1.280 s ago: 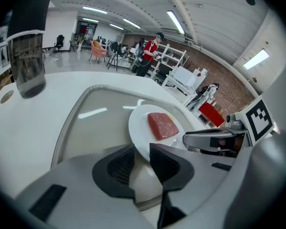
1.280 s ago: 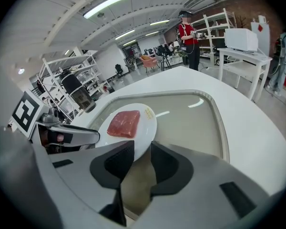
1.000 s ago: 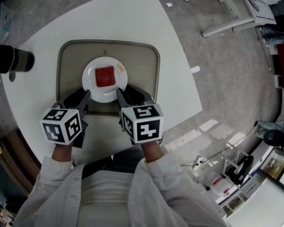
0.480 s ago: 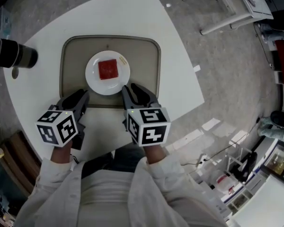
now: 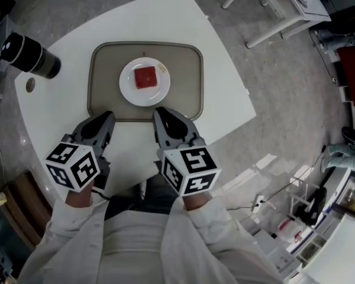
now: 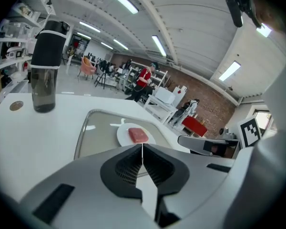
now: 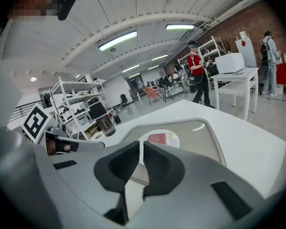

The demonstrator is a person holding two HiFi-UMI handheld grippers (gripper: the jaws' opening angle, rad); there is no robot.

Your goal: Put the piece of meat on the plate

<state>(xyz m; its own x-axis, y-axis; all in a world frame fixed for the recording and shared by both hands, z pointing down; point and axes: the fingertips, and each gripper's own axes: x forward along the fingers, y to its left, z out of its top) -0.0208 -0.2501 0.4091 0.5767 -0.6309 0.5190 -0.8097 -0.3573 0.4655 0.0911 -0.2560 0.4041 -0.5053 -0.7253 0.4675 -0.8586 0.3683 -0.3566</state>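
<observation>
A red square piece of meat lies on a round white plate, which sits in a beige tray on the white table. Both grippers hang over the table on the near side of the tray, apart from the plate. My left gripper has its tips together and holds nothing. My right gripper is closing, with a thin slit left between its tips and nothing in it. The left gripper view shows the meat beyond the shut tips. In the right gripper view the meat lies past the tips.
A black bottle stands on the table to the tray's far left, with a small round disc near it. The table's edge runs close on the right. White frames and shelving stand on the floor beyond.
Both grippers have drawn back from the plate's near rim toward the person and risen. The right jaws, wide before, have narrowed to a slit. Meat and plate lie unmoved in the tray.
</observation>
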